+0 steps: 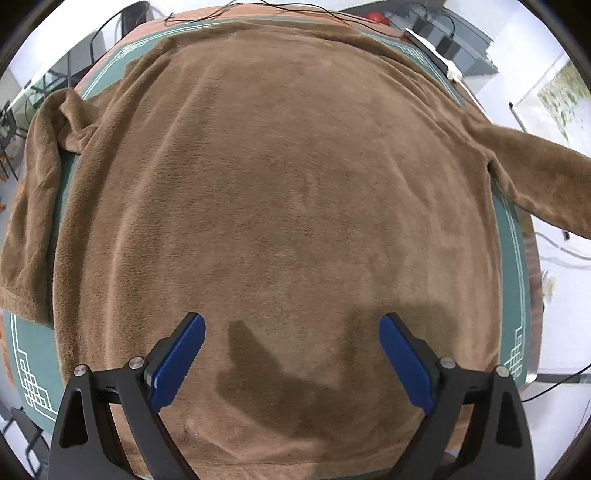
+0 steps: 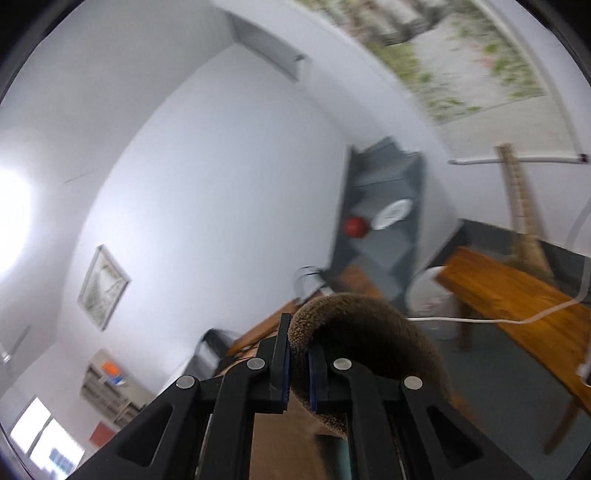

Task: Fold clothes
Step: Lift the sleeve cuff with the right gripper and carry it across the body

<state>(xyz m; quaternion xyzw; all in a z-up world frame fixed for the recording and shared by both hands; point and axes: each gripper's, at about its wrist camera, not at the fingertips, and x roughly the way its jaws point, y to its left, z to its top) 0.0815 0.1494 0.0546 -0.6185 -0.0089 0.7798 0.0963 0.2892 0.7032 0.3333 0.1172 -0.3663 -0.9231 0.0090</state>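
Left gripper: jaws wide apart, nothing between them, pointing steeply down over the brown fleece top; only its shadow lies on the pile between the blue pads.

Top lies spread flat, covering most of the table. Hem edge at 6 o'clock near the table's near edge. Green mat with white key-pattern border shows bare at 8 o'clock and 4 o'clock only. Left sleeve at 9 o'clock is bunched and folded back along the body, draping toward the table edge. Right sleeve at 3 o'clock runs off past the table edge, lifted. Far edge at 12 o'clock: thin black cable lying across the wood rim; white power strip at 1 o'clock.

Right gripper: jaws clamped on a fold of the same brown fabric, which loops up and over the right finger. It is aimed nearly level into the room, view motion-blurred.

Beyond it: wooden bench at 3 o'clock with a white cord crossing; grey shelf at 1 o'clock; framed picture at 9 o'clock on the white wall.

No readable writing or brand marks in either view.
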